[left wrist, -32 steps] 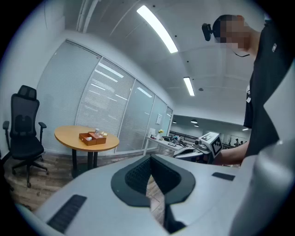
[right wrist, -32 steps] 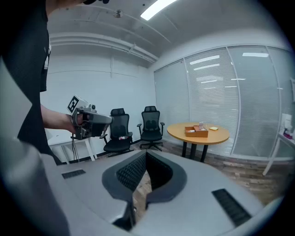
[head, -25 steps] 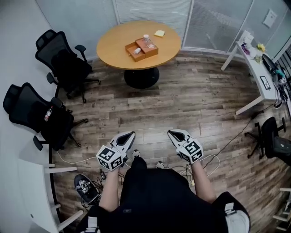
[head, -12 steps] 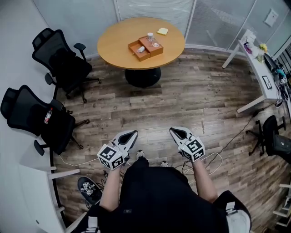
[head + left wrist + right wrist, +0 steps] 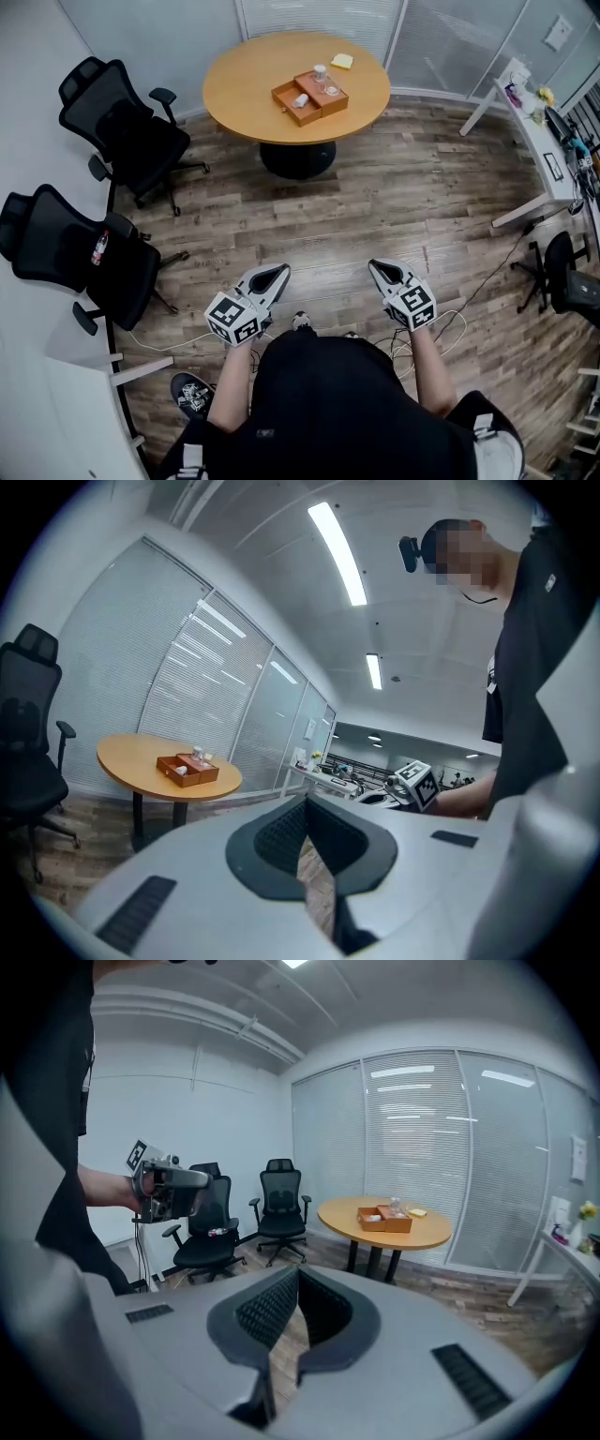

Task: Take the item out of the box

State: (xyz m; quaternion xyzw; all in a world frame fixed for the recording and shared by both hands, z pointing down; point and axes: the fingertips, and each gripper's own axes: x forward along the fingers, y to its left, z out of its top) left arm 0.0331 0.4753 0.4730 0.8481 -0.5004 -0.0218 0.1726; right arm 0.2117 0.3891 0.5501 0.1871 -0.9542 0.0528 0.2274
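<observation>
A brown wooden box [image 5: 309, 97] stands on the round wooden table [image 5: 244, 84] at the far side of the room. A small white item [image 5: 300, 100] lies in its open left half, and a clear jar [image 5: 322, 77] stands on its right half. My left gripper [image 5: 279, 270] and right gripper [image 5: 375, 264] hang side by side over the floor, far short of the table, both shut and empty. In the left gripper view the box [image 5: 187, 769] is small and distant beyond the left gripper [image 5: 306, 801]. The right gripper view shows the box [image 5: 384, 1218] past the right gripper [image 5: 298, 1269].
Two black office chairs [image 5: 122, 122] [image 5: 80, 253] stand at the left. A white desk [image 5: 534, 141] with clutter runs along the right wall. Cables [image 5: 441, 328] trail on the wood floor by my feet. A yellow pad [image 5: 342, 61] lies on the table behind the box.
I have moved forward across the floor toward the table, and both grippers came along with me. Their jaws stay shut.
</observation>
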